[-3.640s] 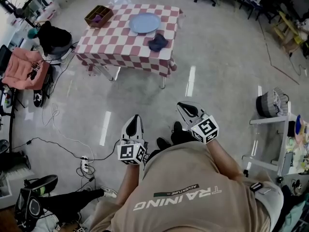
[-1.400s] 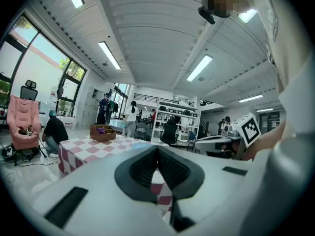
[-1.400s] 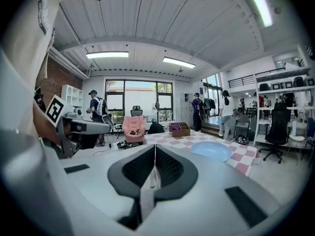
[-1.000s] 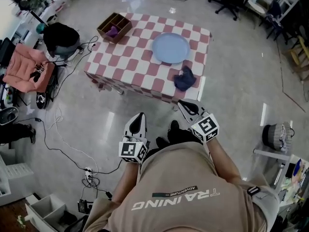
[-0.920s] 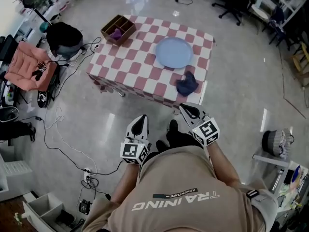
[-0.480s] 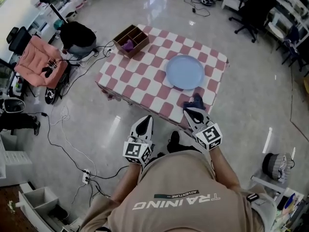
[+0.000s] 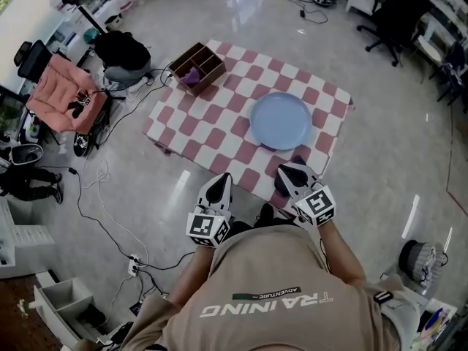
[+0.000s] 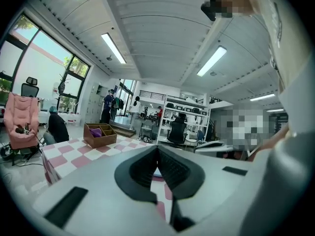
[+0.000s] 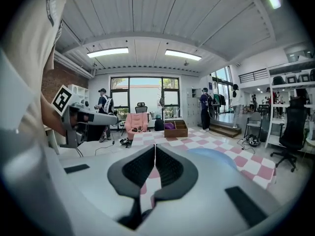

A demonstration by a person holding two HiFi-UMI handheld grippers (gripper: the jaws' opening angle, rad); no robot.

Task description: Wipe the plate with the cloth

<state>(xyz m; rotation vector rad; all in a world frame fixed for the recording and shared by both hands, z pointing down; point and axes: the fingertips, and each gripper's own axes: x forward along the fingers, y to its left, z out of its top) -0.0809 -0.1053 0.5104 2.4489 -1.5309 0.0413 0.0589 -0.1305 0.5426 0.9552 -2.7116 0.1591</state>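
Observation:
A light blue plate point(image 7: 281, 121) lies on the near right part of the pink-and-white checked table point(image 7: 219, 119). The dark blue cloth point(image 7: 297, 159) lies at the table's near edge, mostly hidden behind my right gripper point(image 7: 286, 172). That gripper is shut and empty, held over the near edge. In the right gripper view the plate point(image 9: 212, 157) shows just past the jaws point(image 9: 155, 147). My left gripper point(image 7: 219, 182) hangs short of the table, over the floor, with its jaws point(image 8: 157, 149) shut on nothing.
A wooden divided box point(image 7: 197, 68) with something purple in it stands on the table's far left corner. A pink chair point(image 7: 60, 93), a black bag point(image 7: 121, 50) and floor cables point(image 7: 102, 196) are to the left. An office chair point(image 7: 391, 17) stands at the far right.
The table has come much closer in the head view. Both grippers now reach its near edge, and the right one covers most of the cloth. Their jaws look unchanged.

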